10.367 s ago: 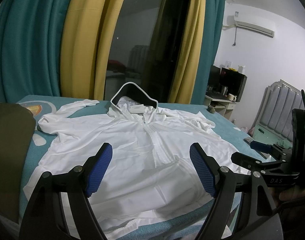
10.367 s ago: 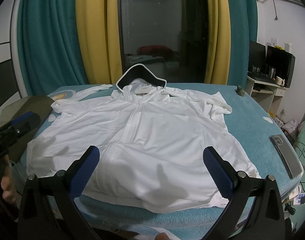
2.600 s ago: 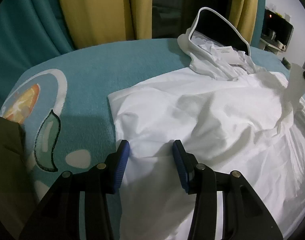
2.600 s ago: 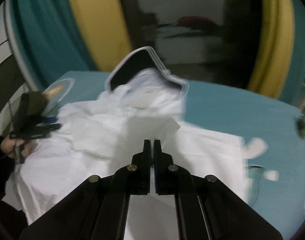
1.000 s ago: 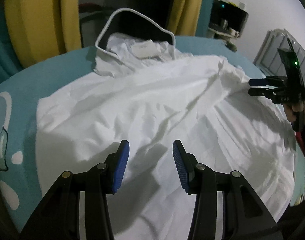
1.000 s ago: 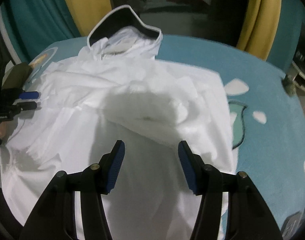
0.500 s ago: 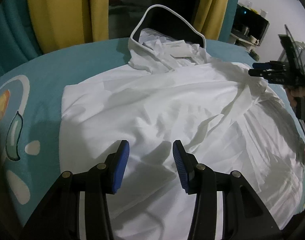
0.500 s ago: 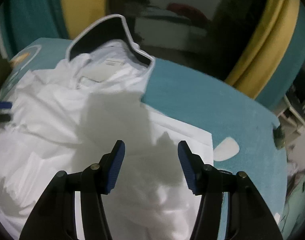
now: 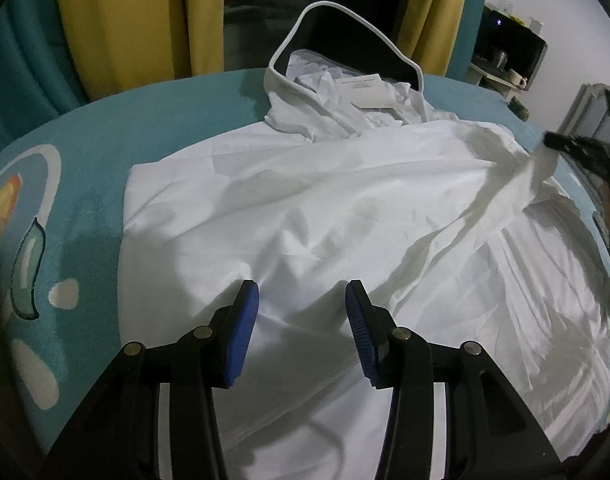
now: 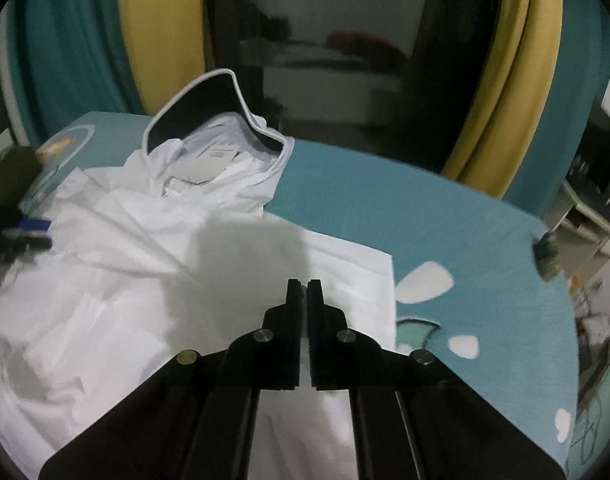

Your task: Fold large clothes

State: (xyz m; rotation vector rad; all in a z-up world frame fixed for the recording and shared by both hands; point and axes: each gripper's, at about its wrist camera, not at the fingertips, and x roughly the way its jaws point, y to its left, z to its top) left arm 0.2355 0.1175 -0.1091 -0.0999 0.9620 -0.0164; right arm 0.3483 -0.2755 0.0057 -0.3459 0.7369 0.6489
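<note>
Teal bedspread [image 9: 117, 152] under white hooded jacket [image 9: 305, 216], spread flat, sides folded inward. Right gripper [image 10: 303, 284] pinched shut, seemingly on a sleeve [image 9: 517, 176] lifted off the jacket; left gripper [image 9: 302, 300] half open, empty, over cloth. Best laid across smoothly, without dragging the body.

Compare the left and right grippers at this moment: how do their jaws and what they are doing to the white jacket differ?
The left gripper has its jaws apart and grips nothing; the right gripper has its jaws closed together. In the left wrist view, the left hangs over the middle of the white jacket, while the right pinches a strip of its cloth at the far edge and lifts it. Both have black frames and point down at the jacket.
</note>
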